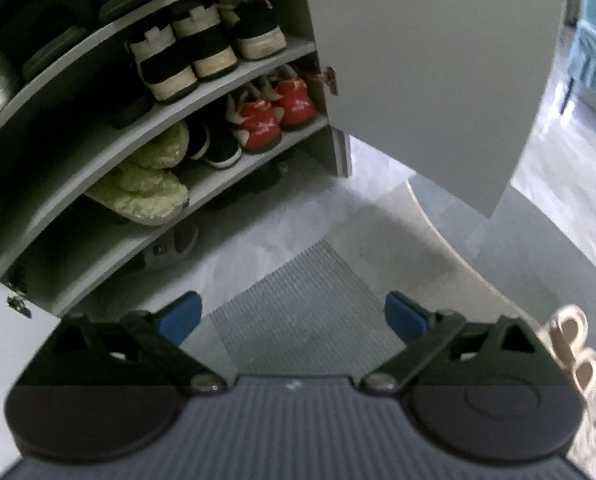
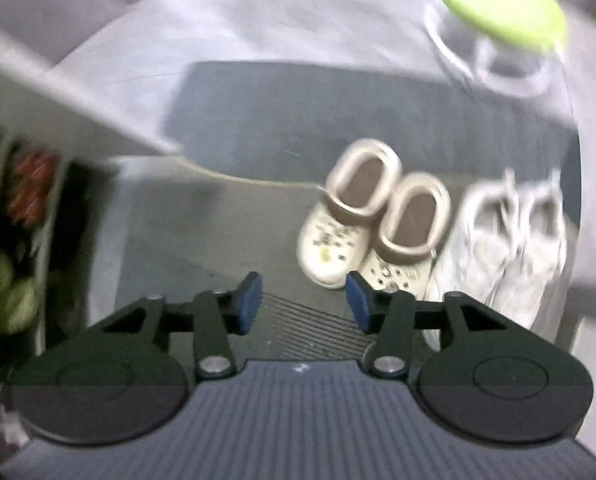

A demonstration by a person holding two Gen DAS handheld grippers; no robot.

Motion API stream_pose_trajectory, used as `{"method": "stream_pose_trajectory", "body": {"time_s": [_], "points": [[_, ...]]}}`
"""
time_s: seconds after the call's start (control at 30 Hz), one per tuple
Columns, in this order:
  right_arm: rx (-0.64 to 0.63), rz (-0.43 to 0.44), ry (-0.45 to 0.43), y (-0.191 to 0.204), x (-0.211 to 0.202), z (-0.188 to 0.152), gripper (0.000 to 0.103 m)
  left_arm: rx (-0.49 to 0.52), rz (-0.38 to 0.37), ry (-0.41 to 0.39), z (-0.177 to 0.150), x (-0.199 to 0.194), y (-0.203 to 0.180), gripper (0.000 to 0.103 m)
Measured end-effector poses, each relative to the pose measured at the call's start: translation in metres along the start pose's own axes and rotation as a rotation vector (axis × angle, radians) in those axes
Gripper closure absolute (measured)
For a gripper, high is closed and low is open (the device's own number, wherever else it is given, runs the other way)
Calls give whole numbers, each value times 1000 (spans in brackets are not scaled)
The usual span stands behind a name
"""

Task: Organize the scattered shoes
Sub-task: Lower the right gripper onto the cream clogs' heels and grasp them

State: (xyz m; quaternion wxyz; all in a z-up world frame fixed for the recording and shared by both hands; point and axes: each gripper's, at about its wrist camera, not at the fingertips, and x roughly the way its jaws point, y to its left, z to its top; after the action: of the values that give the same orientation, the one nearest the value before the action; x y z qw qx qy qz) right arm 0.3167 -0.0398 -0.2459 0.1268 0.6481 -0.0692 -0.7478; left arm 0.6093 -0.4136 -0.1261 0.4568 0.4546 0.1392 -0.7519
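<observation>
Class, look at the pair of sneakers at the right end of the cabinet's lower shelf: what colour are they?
The sneakers are red with white trim, clearest in the left wrist view.

The white sneakers [image 2: 510, 248] at right of the right wrist view are smearing into blur. The clogs [image 1: 576, 346] are getting cut off at the left wrist view's lower right edge.

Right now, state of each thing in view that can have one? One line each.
Grey shoe cabinet door: swung open.
Left claw: open wide, empty.
Right claw: open, empty.
Cream clogs with brown lining: side by side on the dark mat, not shelved.
White lace-up sneakers: side by side beside the clogs, on the floor.
Red sneakers: shelved.
Black-and-cream sneakers: shelved.
Pale green fluffy slippers: shelved.
</observation>
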Motion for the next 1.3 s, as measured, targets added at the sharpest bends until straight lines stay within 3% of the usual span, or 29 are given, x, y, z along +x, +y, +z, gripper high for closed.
{"method": "stream_pose_trajectory", "body": {"time_s": [0.13,0.27,0.5,0.6,0.7,0.77,0.8,0.87,1.03,1.17,1.3], "points": [[212,-25,22,-46,95,37,32,-24,-20,-11,-16,30,-11,3],[374,-134,77,-76,190,70,32,-56,-9,23,-27,51,-7,3],[335,-202,221,-66,259,75,33,-150,40,98,-33,72,10,3],[313,-194,364,-64,281,74,32,-202,53,144,-35,82,17,3],[298,-113,461,-61,292,72,30,-214,51,156,-34,86,18,3],[258,-96,476,-58,293,72,37,-199,51,145,-31,87,17,3],[232,-95,460,-54,291,72,41,-191,50,139,-30,88,17,3],[154,-98,405,-39,286,72,65,-189,48,144,-29,89,17,3],[-49,-118,310,8,271,61,74,-188,56,148,-31,87,26,3],[-207,-59,263,66,248,40,82,-188,71,158,-36,92,34,3],[-365,3,263,131,226,16,84,-171,88,175,-50,92,40,3]]}}
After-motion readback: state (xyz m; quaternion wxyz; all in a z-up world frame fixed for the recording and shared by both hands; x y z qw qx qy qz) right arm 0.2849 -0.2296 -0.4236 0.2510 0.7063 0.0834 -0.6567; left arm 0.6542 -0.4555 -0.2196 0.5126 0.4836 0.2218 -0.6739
